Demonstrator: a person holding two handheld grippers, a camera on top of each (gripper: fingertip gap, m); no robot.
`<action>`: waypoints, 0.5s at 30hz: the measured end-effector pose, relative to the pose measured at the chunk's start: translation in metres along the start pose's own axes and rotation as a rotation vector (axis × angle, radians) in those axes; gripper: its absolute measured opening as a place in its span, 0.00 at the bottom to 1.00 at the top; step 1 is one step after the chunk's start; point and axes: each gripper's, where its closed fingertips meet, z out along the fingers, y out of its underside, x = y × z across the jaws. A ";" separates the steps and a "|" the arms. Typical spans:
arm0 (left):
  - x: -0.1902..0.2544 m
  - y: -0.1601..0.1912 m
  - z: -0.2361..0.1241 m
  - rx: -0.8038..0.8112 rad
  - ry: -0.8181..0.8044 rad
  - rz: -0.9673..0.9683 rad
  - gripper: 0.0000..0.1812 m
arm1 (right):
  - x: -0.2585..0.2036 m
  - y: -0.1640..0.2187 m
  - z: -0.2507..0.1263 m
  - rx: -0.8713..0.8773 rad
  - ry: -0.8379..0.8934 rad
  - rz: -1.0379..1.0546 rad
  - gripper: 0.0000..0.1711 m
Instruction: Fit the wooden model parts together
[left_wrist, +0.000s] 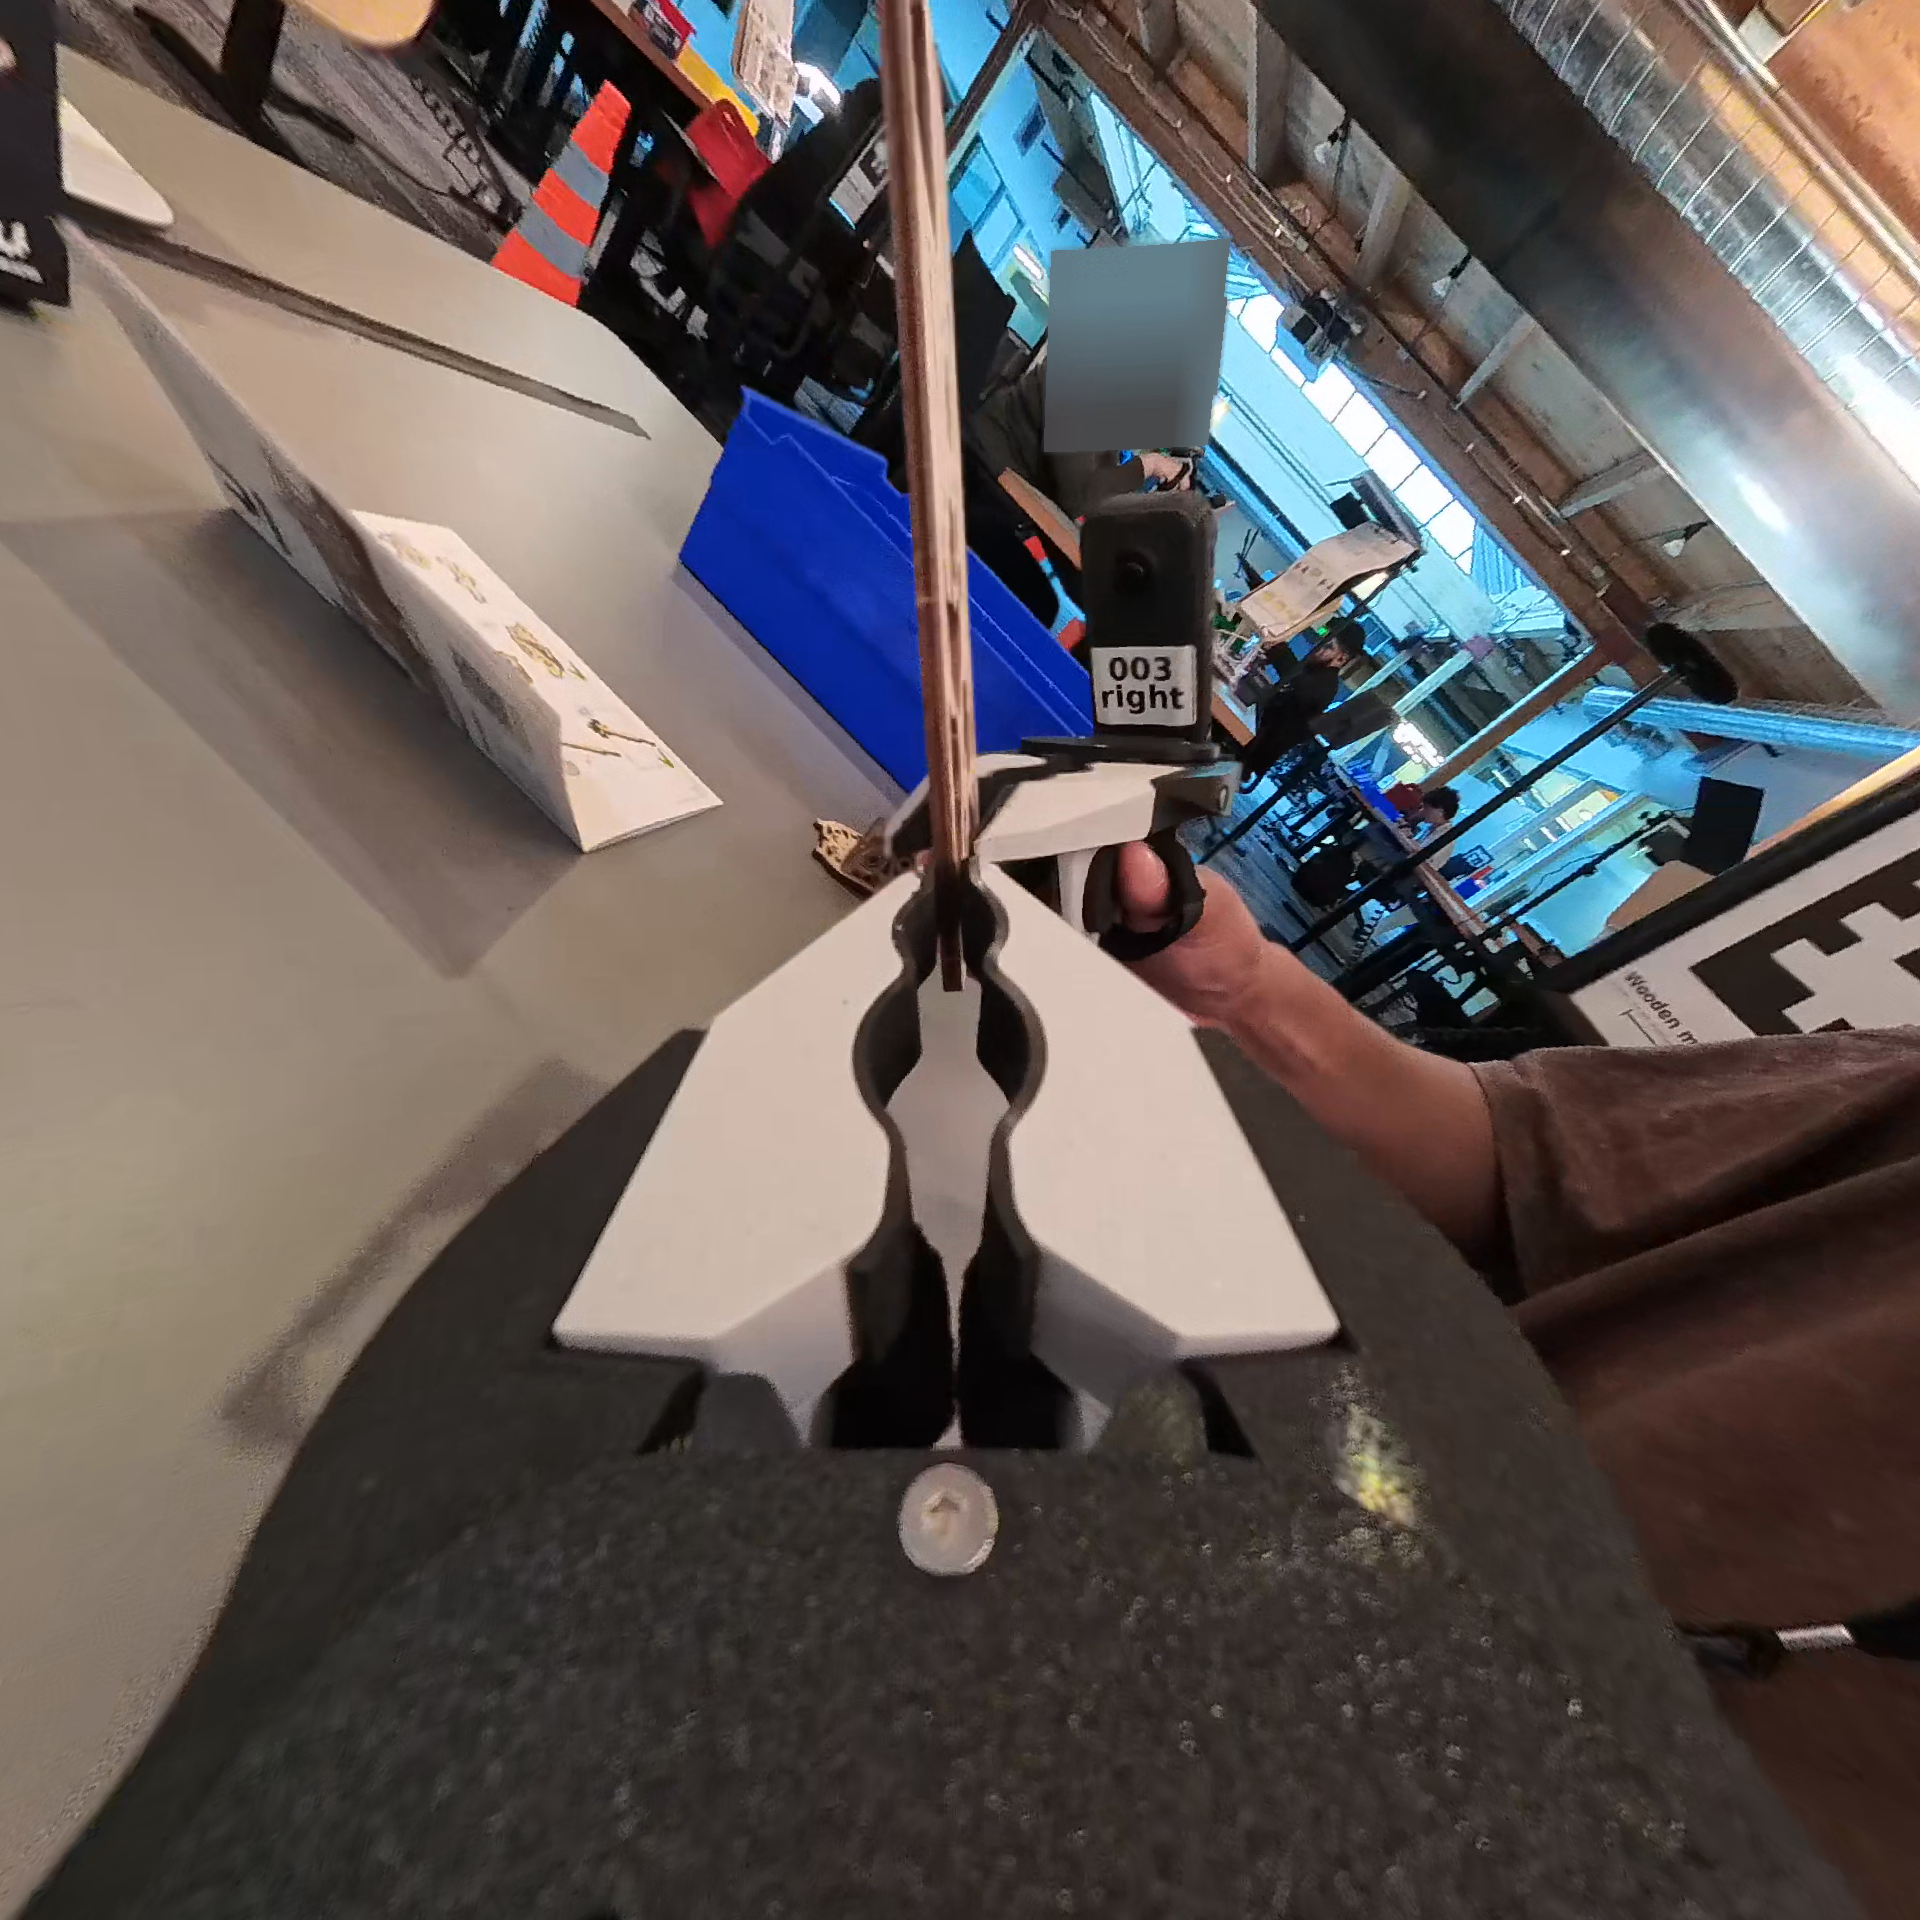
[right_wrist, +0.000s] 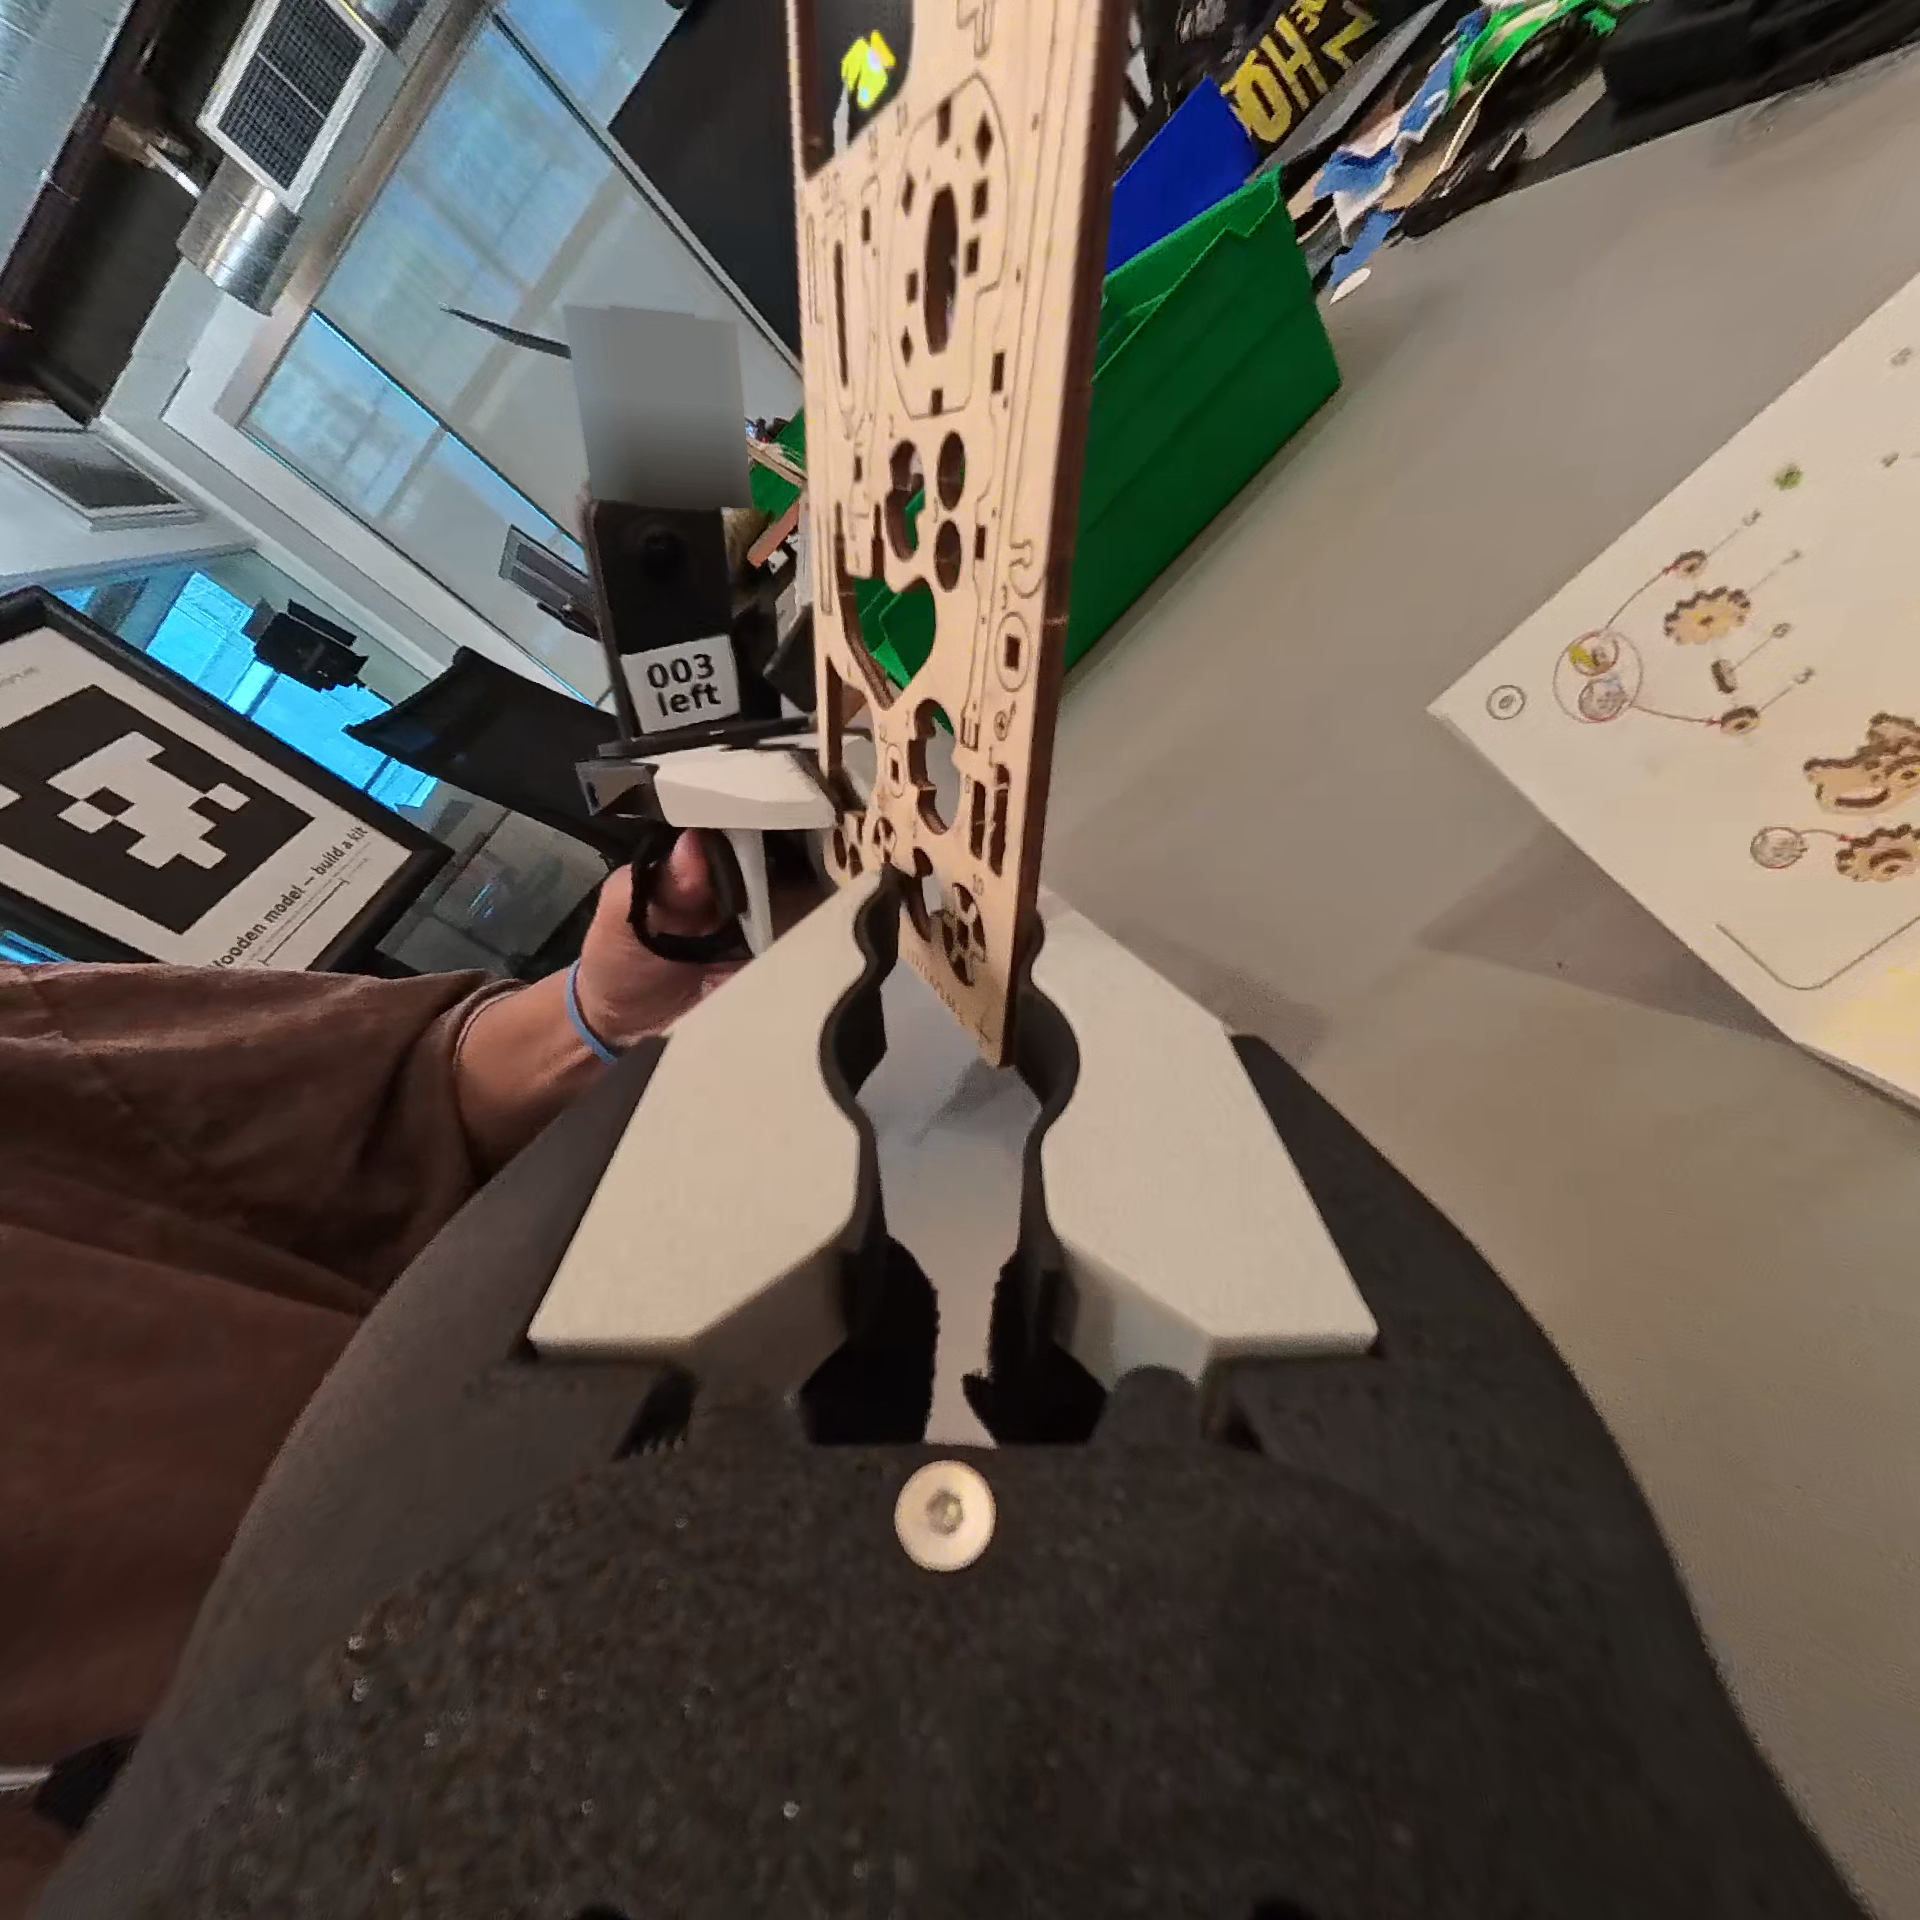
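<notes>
A thin laser-cut wooden parts sheet (left_wrist: 925, 416) stands upright above the grey table (left_wrist: 208, 987). It shows edge-on in the left wrist view and face-on in the right wrist view (right_wrist: 956, 416). My left gripper (left_wrist: 951, 920) is shut on its lower edge. My right gripper (right_wrist: 951, 925) is closed around the sheet's bottom corner, and the sheet crosses its gap at a slant. In the left wrist view the right gripper (left_wrist: 951, 816) straddles the sheet just beyond my left fingertips. A small wooden assembly (left_wrist: 847, 852) lies on the table behind them.
An open instruction booklet (left_wrist: 499, 644) lies on the table and also shows in the right wrist view (right_wrist: 1745, 707). A blue bin (left_wrist: 831, 582) and a green bin (right_wrist: 1195, 384) stand at the table's far side. A framed marker board (right_wrist: 156, 800) stands beside the person's arm. Only a small space, under 4 cm, lies between the two pairs of fingers.
</notes>
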 end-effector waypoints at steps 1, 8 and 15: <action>0.001 0.001 0.001 0.005 0.011 -0.001 0.01 | 0.000 0.000 -0.001 0.008 -0.002 -0.003 0.11; 0.002 0.027 0.010 -0.125 0.127 -0.085 0.15 | -0.011 0.013 -0.004 -0.028 -0.069 0.010 0.01; 0.011 0.035 0.013 -0.170 0.177 -0.072 0.01 | -0.017 0.012 -0.002 0.013 -0.162 0.047 0.03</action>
